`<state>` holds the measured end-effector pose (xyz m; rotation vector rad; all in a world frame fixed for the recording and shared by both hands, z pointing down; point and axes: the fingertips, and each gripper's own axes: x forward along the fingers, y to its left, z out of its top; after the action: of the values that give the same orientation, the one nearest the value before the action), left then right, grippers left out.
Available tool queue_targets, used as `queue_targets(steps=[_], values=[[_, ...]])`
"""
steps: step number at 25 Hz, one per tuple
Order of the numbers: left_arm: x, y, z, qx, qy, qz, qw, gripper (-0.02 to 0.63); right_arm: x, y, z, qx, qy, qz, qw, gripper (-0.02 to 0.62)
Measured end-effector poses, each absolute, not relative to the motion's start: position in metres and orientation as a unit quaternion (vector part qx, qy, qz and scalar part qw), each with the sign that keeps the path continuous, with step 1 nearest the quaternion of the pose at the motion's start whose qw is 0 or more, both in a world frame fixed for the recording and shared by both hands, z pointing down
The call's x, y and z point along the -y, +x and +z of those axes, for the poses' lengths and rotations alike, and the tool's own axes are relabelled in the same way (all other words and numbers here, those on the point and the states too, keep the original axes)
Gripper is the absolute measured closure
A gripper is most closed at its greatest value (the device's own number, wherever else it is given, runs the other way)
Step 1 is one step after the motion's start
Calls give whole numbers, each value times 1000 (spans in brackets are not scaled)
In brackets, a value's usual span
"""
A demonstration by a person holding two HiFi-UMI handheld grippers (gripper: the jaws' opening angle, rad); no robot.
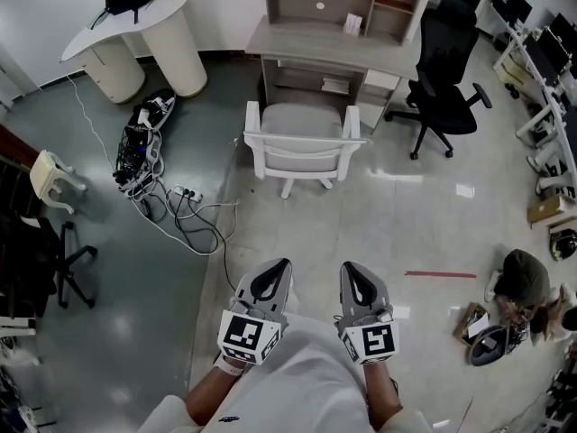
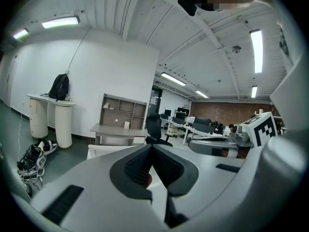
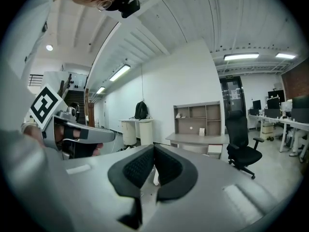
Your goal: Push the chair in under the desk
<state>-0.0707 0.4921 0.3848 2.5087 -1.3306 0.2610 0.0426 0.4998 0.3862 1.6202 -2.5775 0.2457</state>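
Holding my left gripper [image 1: 273, 273] and right gripper [image 1: 353, 273] low in the frame, jaws together on nothing, I have all the pushing left: the white chair [image 1: 302, 142] stands upper centre, before the desk [image 1: 311, 45], well apart from me.

We log the chair [image 1: 304, 144], white frame and grey seat, upright at 12 o'clock, backrest toward us, pulled out just before the grey desk [image 1: 297, 41].
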Motion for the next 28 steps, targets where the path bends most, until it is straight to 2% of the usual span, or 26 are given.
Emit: queue_targets(steps=[10, 17, 22, 28], values=[[-386, -142, 386, 479, 862, 69, 150, 598, -393, -13, 385, 838, 537, 73, 55, 583], [-345, -178, 395, 503, 845, 57, 172, 599, -355, -20, 395, 832, 541, 88, 83, 583], [-332, -185, 409, 511, 837, 67, 183, 598, -331, -31, 404, 844, 522, 80, 89, 583], [-299, -156, 419, 499, 841, 82, 191, 599, -292, -16, 412, 845, 521, 91, 73, 583]])
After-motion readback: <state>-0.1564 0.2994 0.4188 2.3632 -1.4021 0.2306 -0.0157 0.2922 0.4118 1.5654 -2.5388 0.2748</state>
